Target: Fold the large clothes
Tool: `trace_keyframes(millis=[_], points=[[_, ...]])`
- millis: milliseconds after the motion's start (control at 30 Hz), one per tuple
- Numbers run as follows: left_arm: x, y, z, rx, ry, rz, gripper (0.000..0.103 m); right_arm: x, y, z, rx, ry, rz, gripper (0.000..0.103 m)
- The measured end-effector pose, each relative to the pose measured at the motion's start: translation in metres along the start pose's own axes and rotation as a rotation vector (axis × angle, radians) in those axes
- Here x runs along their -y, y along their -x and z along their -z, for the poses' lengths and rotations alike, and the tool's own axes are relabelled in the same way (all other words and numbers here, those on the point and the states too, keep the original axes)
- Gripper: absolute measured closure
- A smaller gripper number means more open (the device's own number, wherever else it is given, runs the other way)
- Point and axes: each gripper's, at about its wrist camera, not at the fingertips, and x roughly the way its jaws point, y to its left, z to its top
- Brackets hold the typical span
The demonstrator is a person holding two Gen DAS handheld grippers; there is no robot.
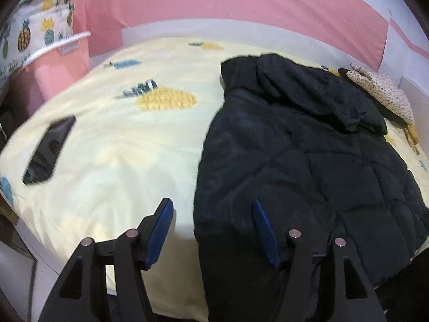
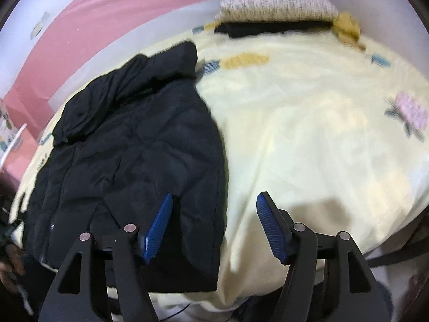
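A black quilted hooded jacket [image 1: 308,161] lies on the pale yellow bedspread [image 1: 120,161], hood toward the far side. In the left wrist view it fills the right half; my left gripper [image 1: 211,214] stands open above the jacket's left hem edge, nothing pinched between its blue pads. In the right wrist view the same jacket [image 2: 134,147] lies at left on the bedspread [image 2: 308,134]. My right gripper [image 2: 214,209] is open over the jacket's right edge, its left pad [image 2: 158,225] above black cloth, its right pad over the sheet.
A dark phone [image 1: 49,151] lies on the bed at left. A pink bin [image 1: 61,61] and pineapple-print fabric [image 1: 34,26] stand at the far left. Folded clothes [image 2: 278,18] are stacked at the far side, also seen as a speckled garment [image 1: 383,91].
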Motion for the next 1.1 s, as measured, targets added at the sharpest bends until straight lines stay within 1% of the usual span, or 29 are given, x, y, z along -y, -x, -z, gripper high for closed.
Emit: trace_keyframes(millis=[133,200,267,333,400,433,467,500,533,567,600,633,667,700,733,767,800,833,967,1100], points=[[0.007,0.000,0.010,-0.029,0.008,0.068,0.038,-0.003,-0.005,0.007,-0.050,-0.018,-0.087,0.038],[0.010,0.000,0.016,-0.043,0.020,0.097,0.035,-0.010,-0.006,0.012,-0.071,-0.012,-0.127,0.037],[0.013,-0.001,0.021,-0.048,0.027,0.116,0.034,-0.015,-0.006,0.015,-0.074,-0.001,-0.128,0.036],[0.014,-0.002,0.025,-0.045,0.033,0.115,0.034,-0.015,-0.006,0.017,-0.074,0.004,-0.126,0.036],[0.012,-0.005,0.028,-0.059,0.048,0.121,0.034,-0.012,-0.008,0.017,-0.080,-0.013,-0.132,0.038],[0.012,-0.006,0.028,-0.062,0.054,0.125,0.034,-0.011,-0.009,0.017,-0.085,-0.022,-0.136,0.039],[0.011,-0.005,0.029,-0.063,0.056,0.127,0.034,-0.010,-0.009,0.018,-0.086,-0.022,-0.133,0.046],[0.012,-0.005,0.029,-0.065,0.054,0.122,0.037,-0.010,-0.009,0.018,-0.086,-0.017,-0.123,0.056],[0.014,-0.004,0.029,-0.066,0.045,0.117,0.041,-0.009,-0.008,0.019,-0.085,-0.015,-0.117,0.061],[0.016,-0.003,0.029,-0.063,0.030,0.110,0.049,-0.008,-0.007,0.020,-0.083,-0.022,-0.125,0.067],[0.019,-0.003,0.028,-0.059,0.015,0.103,0.061,-0.008,-0.006,0.019,-0.081,-0.027,-0.130,0.074],[0.022,0.000,0.027,-0.051,-0.002,0.099,0.067,-0.007,-0.004,0.019,-0.077,-0.030,-0.133,0.077],[0.024,0.003,0.025,-0.045,-0.010,0.100,0.078,-0.007,-0.001,0.018,-0.069,-0.035,-0.138,0.080],[0.025,0.007,0.022,-0.038,-0.011,0.105,0.083,-0.008,0.001,0.017,-0.063,-0.038,-0.141,0.084],[0.025,0.013,0.018,-0.026,-0.008,0.112,0.084,-0.009,0.007,0.015,-0.049,-0.043,-0.153,0.085],[0.024,0.019,0.015,-0.013,-0.003,0.122,0.086,-0.010,0.012,0.013,-0.034,-0.045,-0.171,0.089],[0.023,0.027,0.011,0.007,0.000,0.134,0.087,-0.011,0.016,0.011,-0.025,-0.045,-0.199,0.089],[0.022,0.036,0.006,0.031,0.001,0.146,0.087,-0.014,0.025,0.008,-0.003,-0.043,-0.224,0.090],[0.018,0.073,-0.011,0.117,0.001,0.175,0.087,-0.028,0.060,0.000,0.065,-0.005,-0.276,0.090],[0.004,0.105,-0.017,0.165,0.034,0.210,0.087,-0.029,0.095,0.000,0.116,-0.004,-0.319,0.090]])
